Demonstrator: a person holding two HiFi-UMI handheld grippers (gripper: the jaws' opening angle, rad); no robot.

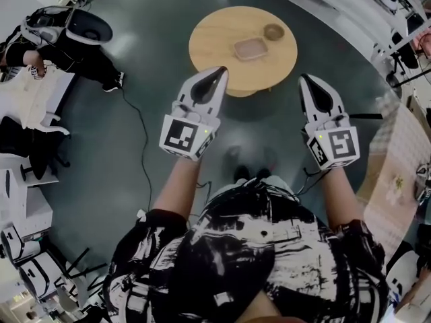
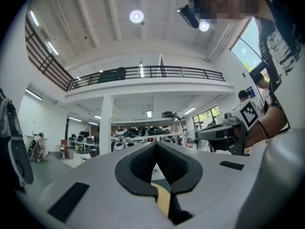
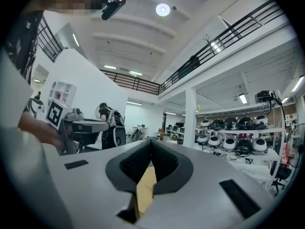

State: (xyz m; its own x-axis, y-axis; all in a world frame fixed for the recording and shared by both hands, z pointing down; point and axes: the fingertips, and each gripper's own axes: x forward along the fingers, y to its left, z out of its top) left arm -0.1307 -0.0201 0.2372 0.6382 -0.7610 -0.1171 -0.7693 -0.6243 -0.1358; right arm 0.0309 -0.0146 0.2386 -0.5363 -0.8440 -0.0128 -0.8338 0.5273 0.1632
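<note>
I hold both grippers out in front of me above the dark floor, jaws pointing at a round wooden table (image 1: pixel 210 40). My left gripper (image 1: pixel 220 72) is shut with nothing in it, its tip over the table's near edge. My right gripper (image 1: pixel 304 79) is also shut and empty, just off the table's right side. On the table lie a shallow pinkish rectangular tray (image 1: pixel 250 48) and a small round bowl (image 1: pixel 273 31). In the left gripper view the jaws (image 2: pixel 154 146) meet at the tips, and the right gripper (image 2: pixel 224 133) shows alongside. The right gripper view shows its jaws (image 3: pixel 151 142) closed too.
A person (image 1: pixel 64 42) sits at the far left beside white desks (image 1: pixel 27 99). A black cable (image 1: pixel 140 140) runs across the floor. A cardboard-coloured board (image 1: pixel 397 173) stands at the right. Shelves of helmets (image 3: pixel 233 128) and a railed balcony (image 2: pixel 143 73) fill the hall.
</note>
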